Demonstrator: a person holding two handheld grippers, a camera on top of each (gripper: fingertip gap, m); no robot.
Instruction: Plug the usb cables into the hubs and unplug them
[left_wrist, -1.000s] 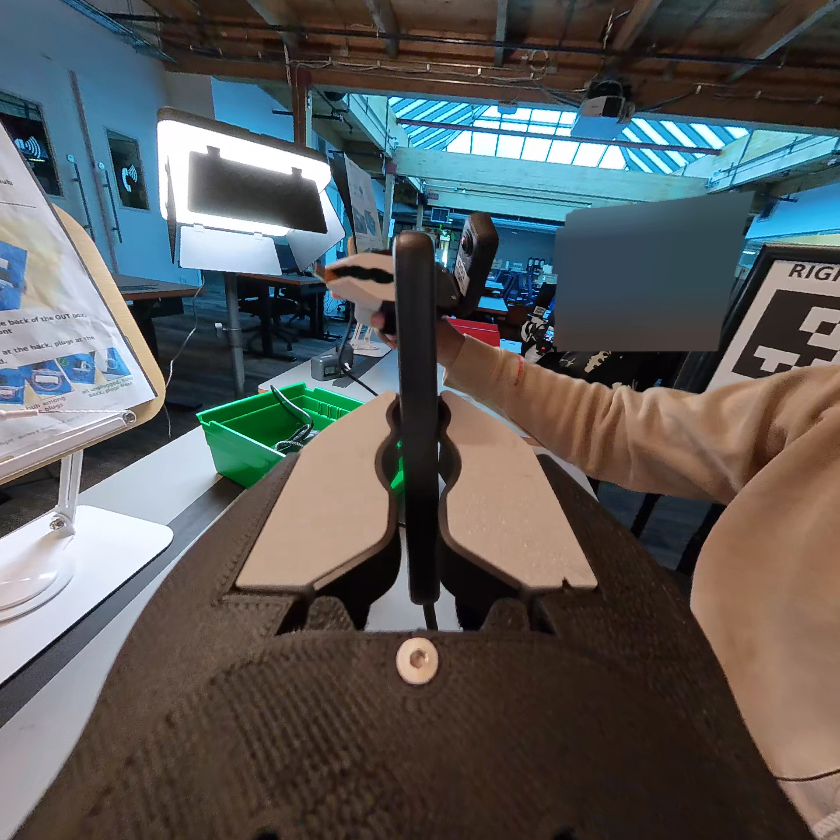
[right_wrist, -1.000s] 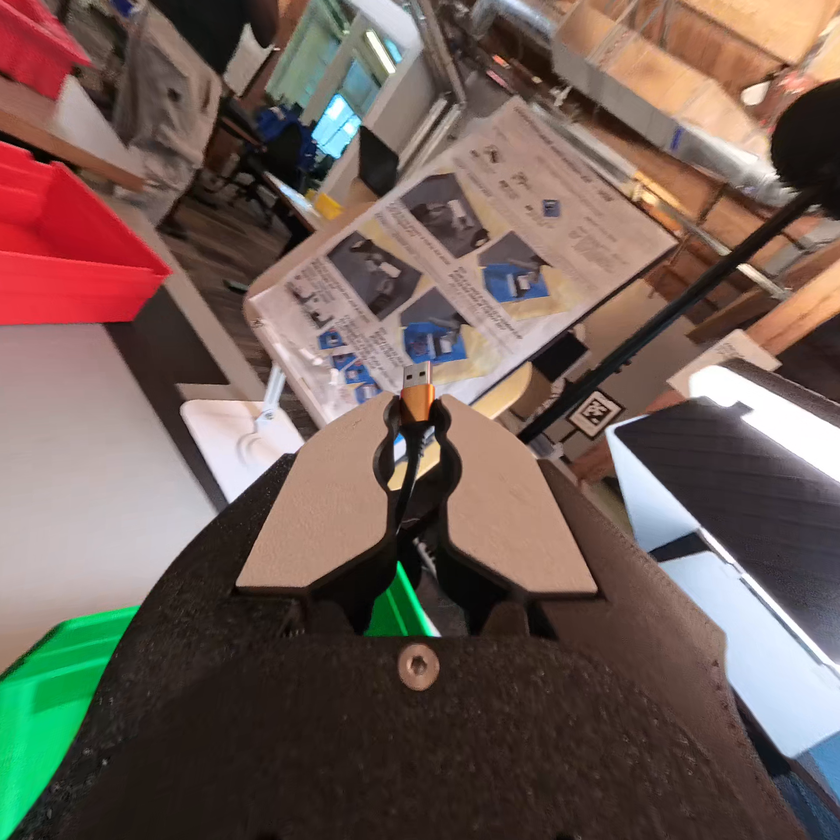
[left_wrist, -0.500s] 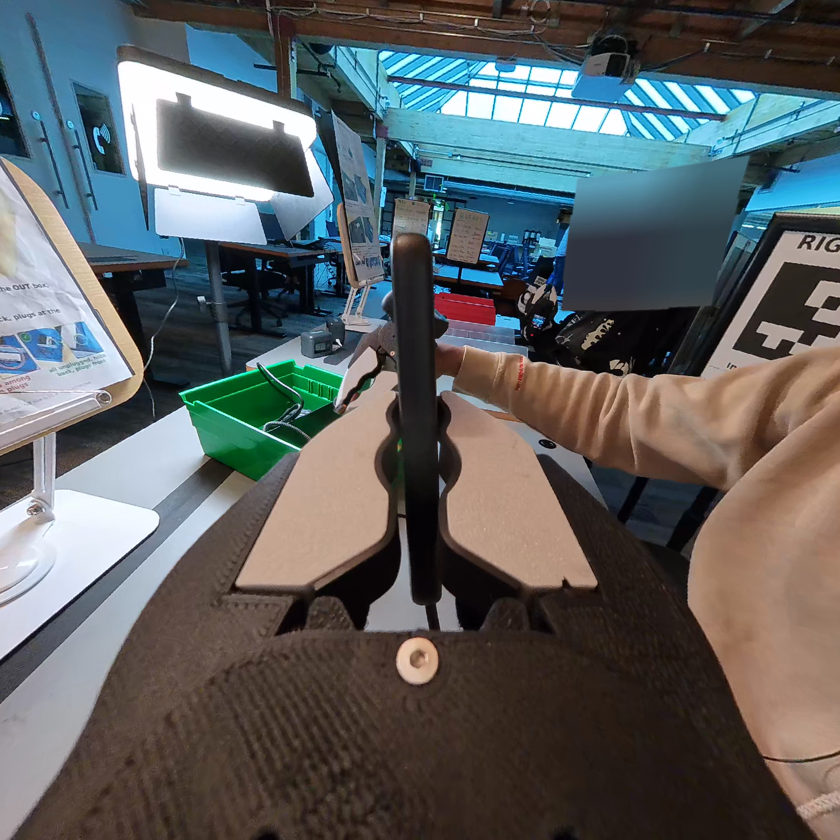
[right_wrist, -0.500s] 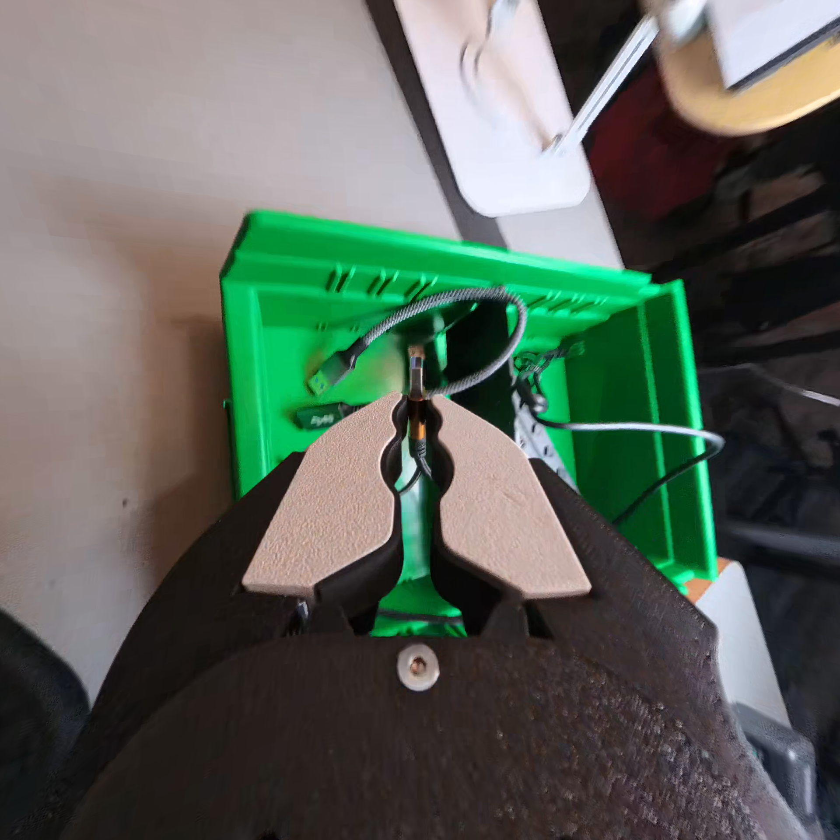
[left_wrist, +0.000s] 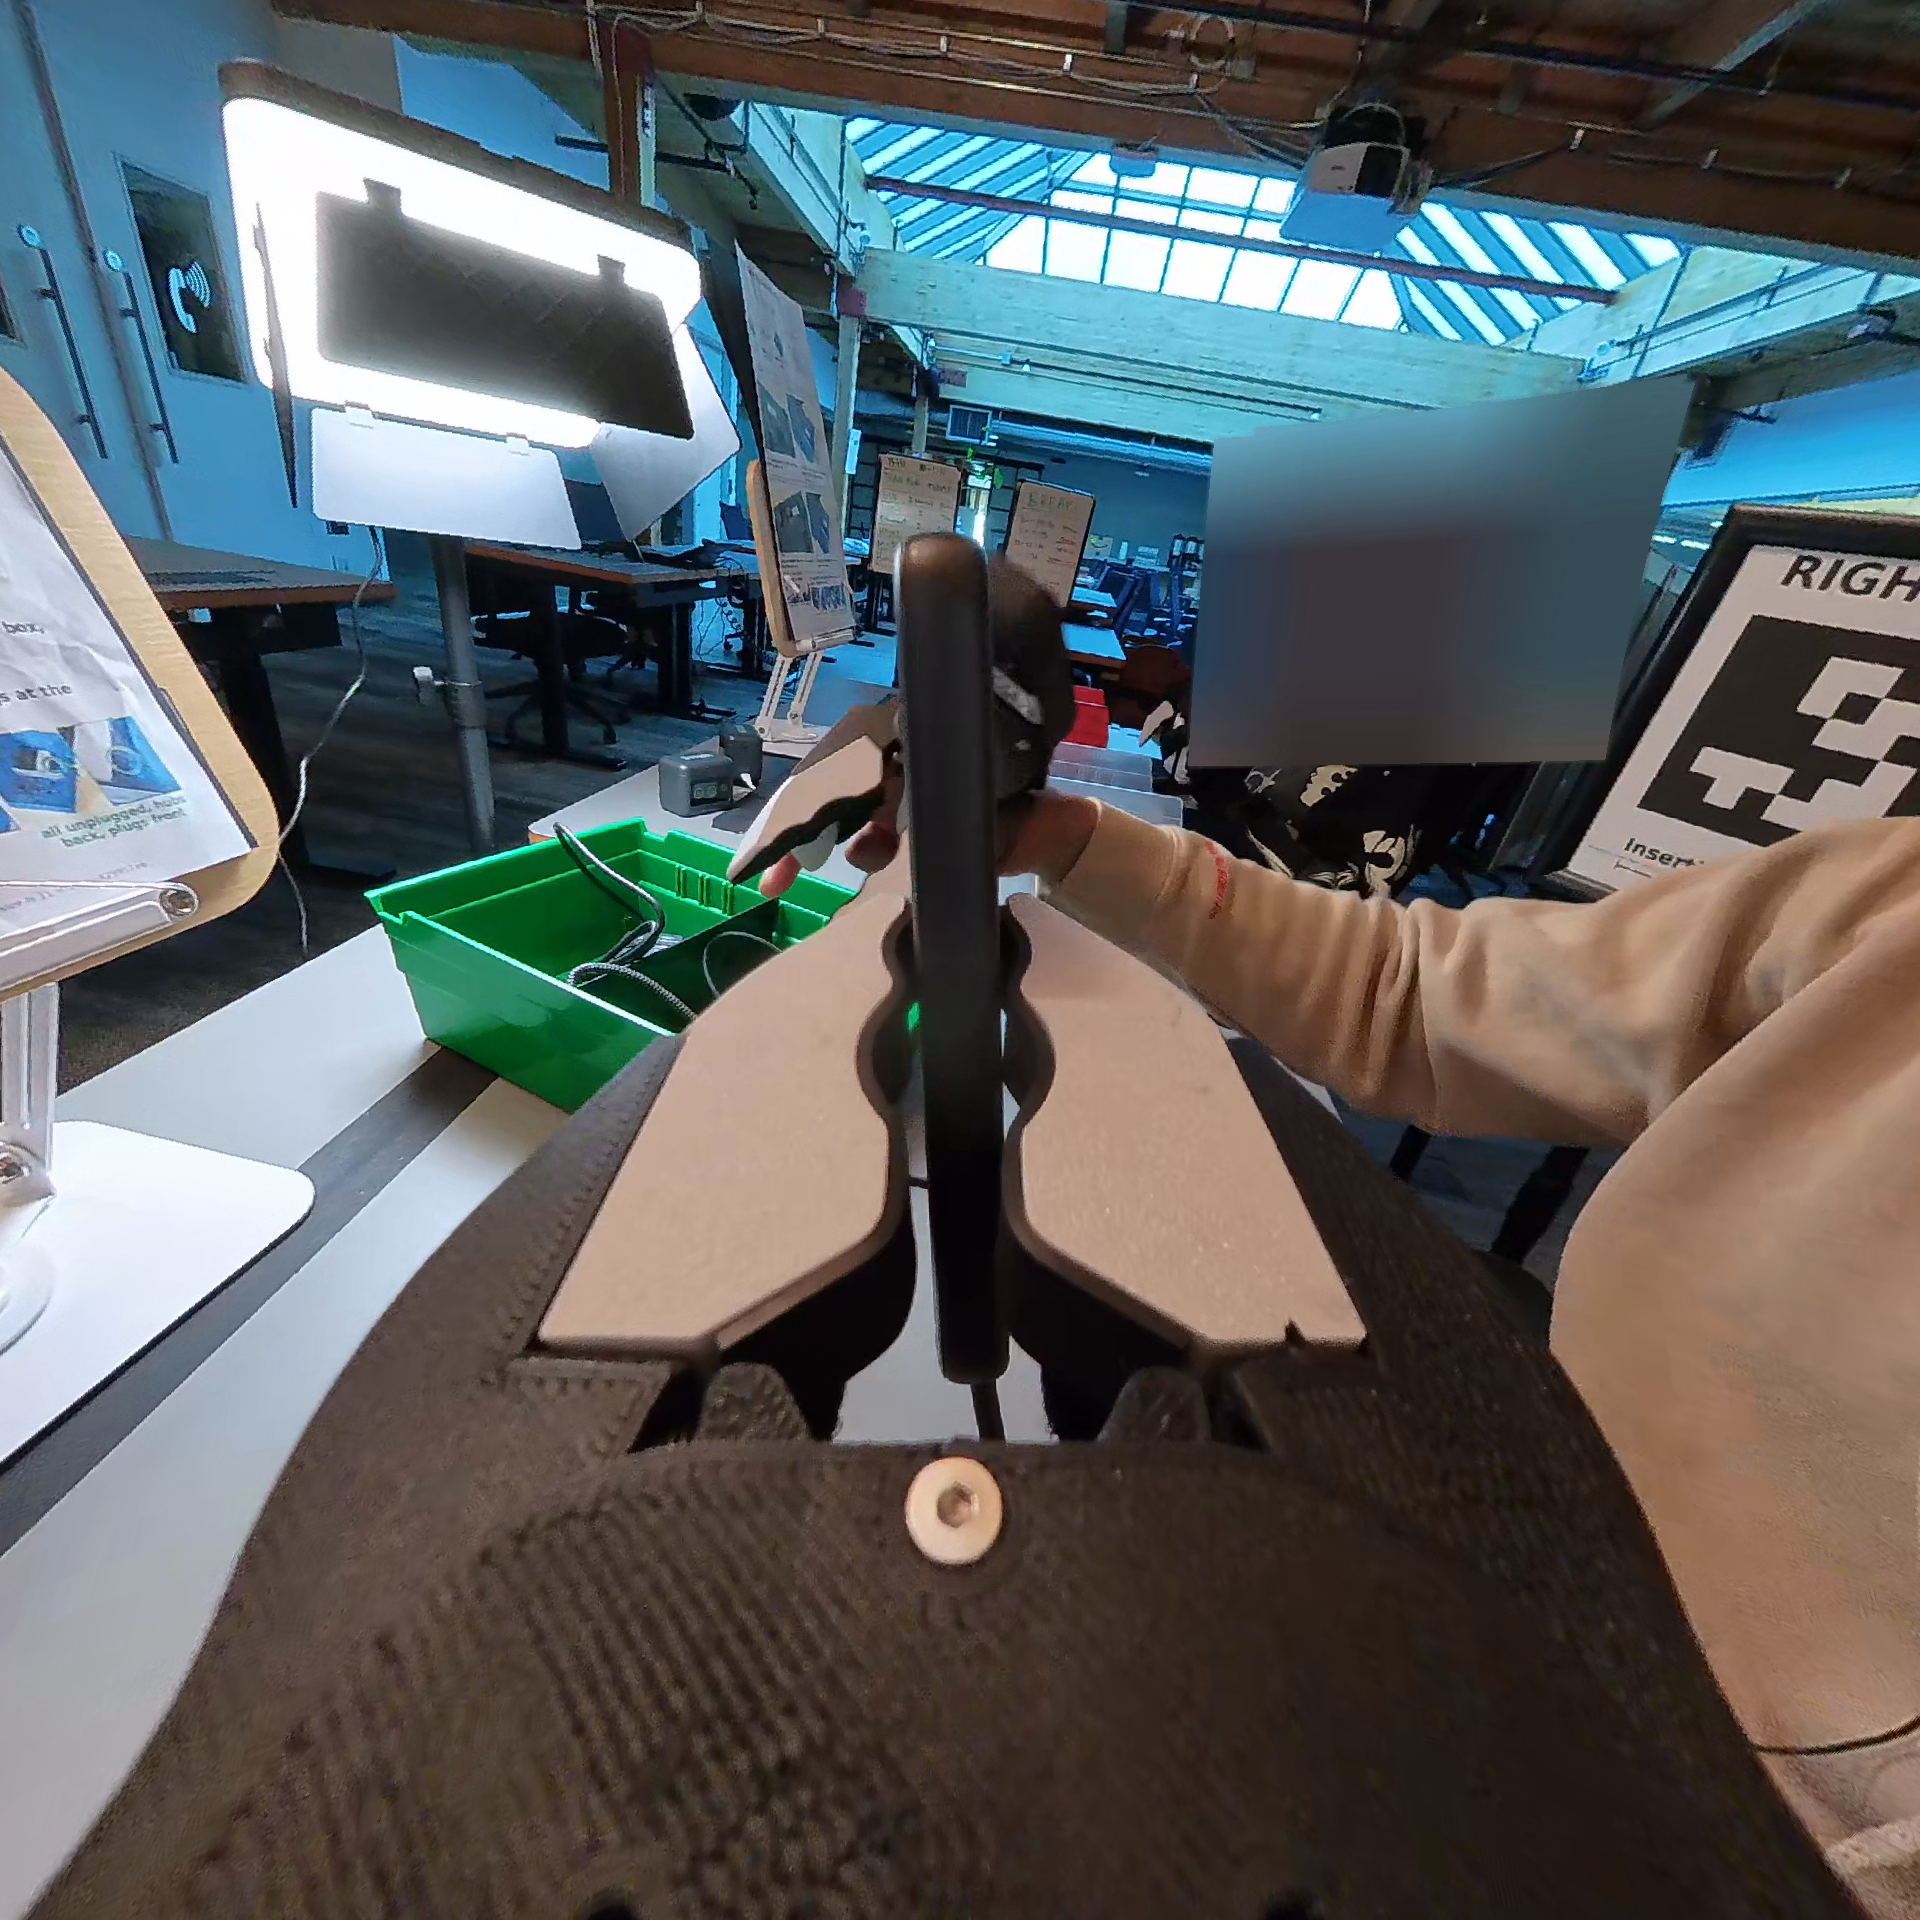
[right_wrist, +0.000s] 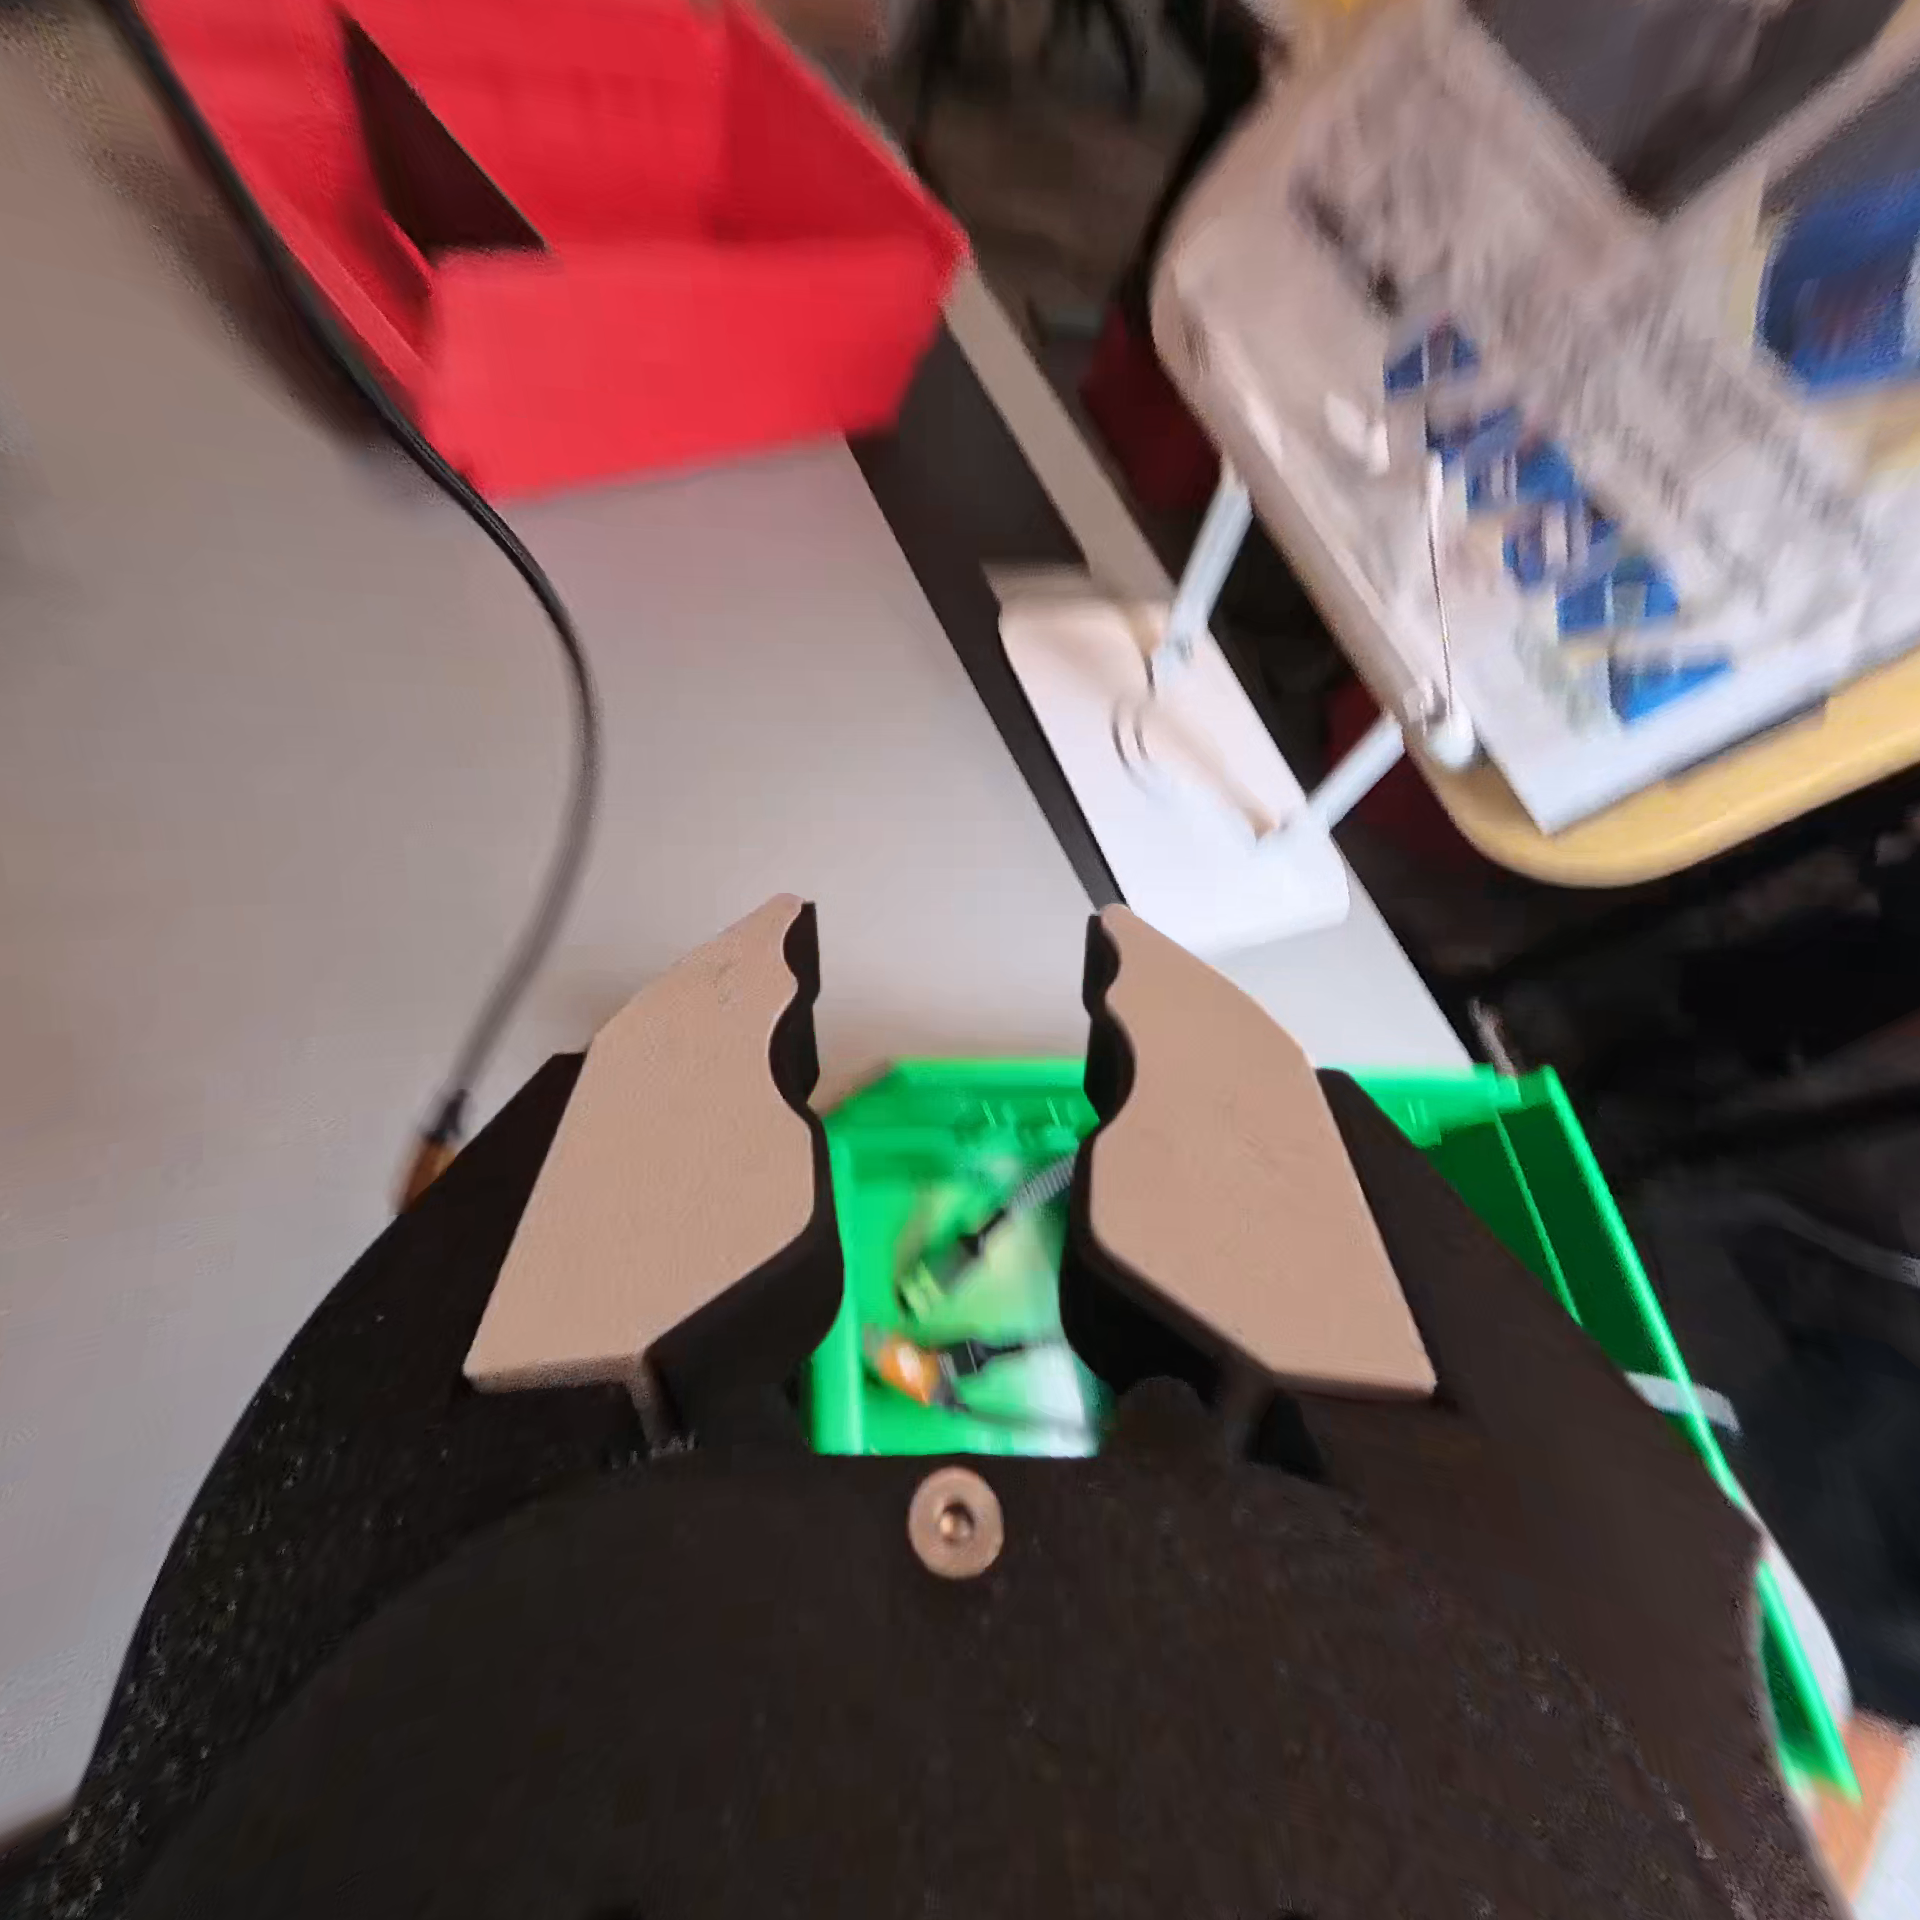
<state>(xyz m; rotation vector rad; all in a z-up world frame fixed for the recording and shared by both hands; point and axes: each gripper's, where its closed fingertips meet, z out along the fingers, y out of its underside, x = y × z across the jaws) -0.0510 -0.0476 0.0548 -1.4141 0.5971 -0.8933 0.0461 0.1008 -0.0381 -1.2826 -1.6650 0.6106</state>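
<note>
Left gripper (left_wrist: 951, 940) clamped tight on a slim black hub (left_wrist: 948, 790), held upright on edge, thin black cord leaving its lower end. Right gripper (right_wrist: 948, 930) spread wide, nothing between the fingers, hovering over a green bin (right_wrist: 1475, 1153); seen from the left wrist view it points down toward the same green bin (left_wrist: 488, 935). Bin holds loose cables: a braided grey one (left_wrist: 623, 940) and an orange-tipped plug (right_wrist: 904, 1361), blurry. Another black cable (right_wrist: 566, 727) with an orange end lies on the pale grey table (right_wrist: 260, 779), outside the bin. Red bin (right_wrist: 665, 343) farther along the table. White stand (right_wrist: 1174, 748) with a printed instruction sheet (right_wrist: 1579, 447) by the table's dark edge strip. Room: open workshop, wood beams, skylight (left_wrist: 1195, 260), bright light panel (left_wrist: 468, 312) on a pole, desks and chairs behind. Beige sleeve (left_wrist: 1403, 966) reaches across from the right.
</note>
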